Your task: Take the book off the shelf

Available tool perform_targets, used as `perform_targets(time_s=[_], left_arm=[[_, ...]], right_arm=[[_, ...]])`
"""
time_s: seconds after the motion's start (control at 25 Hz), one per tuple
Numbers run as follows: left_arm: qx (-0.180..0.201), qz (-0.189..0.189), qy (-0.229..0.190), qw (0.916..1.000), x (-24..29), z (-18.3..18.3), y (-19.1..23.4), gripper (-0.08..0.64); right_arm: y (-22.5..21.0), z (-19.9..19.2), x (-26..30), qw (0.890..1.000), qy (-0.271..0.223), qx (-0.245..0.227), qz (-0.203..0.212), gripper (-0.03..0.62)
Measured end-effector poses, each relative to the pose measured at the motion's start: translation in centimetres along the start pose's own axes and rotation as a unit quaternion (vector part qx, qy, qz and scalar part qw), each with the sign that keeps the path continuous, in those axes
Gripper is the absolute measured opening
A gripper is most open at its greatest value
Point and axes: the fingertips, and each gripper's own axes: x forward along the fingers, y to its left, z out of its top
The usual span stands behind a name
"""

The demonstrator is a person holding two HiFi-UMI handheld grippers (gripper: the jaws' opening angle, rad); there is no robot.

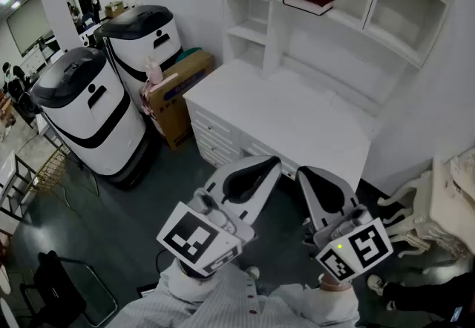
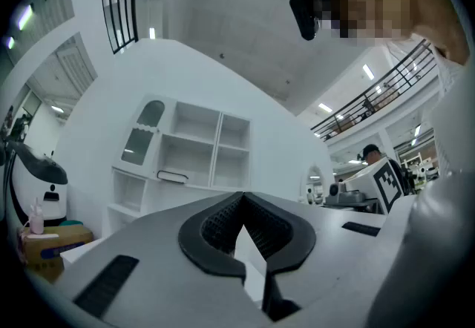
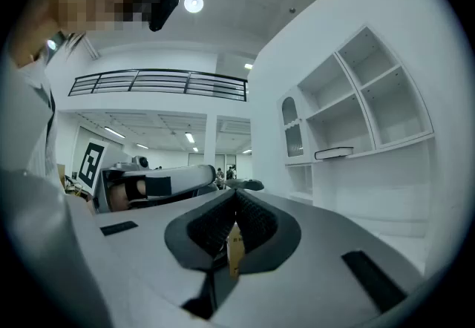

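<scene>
White plastic and black rubber up close: the left gripper and the right gripper hang side by side on the near side of the counter, short of its front edge. Both have their jaws pressed together and nothing is caught between the pads. Neither is touching anything, so by my reading this is the approach, with the grasp yet to come.

To do it well, I'd pick one gripper, and the right looks the better lined up. It should go up and forward over the counter, and the jaws want to be spread before it gets to the shelf, not at the last instant. The book lies flat, so the clean way in is level with the board, one pad above the cover and one below the edge that faces out. Whether that edge overhangs enough to get a pad under, I cannot tell from here. If it does not, drag it forward a little first. Then a firm close and a straight pull outward, keeping clear of the upright divider beside it.

Now the target. The dark red book rests on a white shelf high above the counter's far edge. It is well apart from both grippers, beyond them and above them, with the whole bare counter between.
</scene>
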Motion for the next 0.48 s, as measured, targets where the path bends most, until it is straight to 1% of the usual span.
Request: perform_targets(time_s=[0.2, 0.48], left_arm=[[0.004, 0.003, 0.01, 0.9999, 0.8, -0.7, -0.9, 0.011], [0.009, 0.01, 0.03, 0.9995, 1.5, -2.3, -2.0, 0.011]], right_arm=[[-0.3, 0.3, -1.2, 1.0, -0.004, -0.009, -0.002, 0.014], [-1.6, -1.3, -2.5, 1.0, 0.013, -0.006, -0.015, 0.014]])
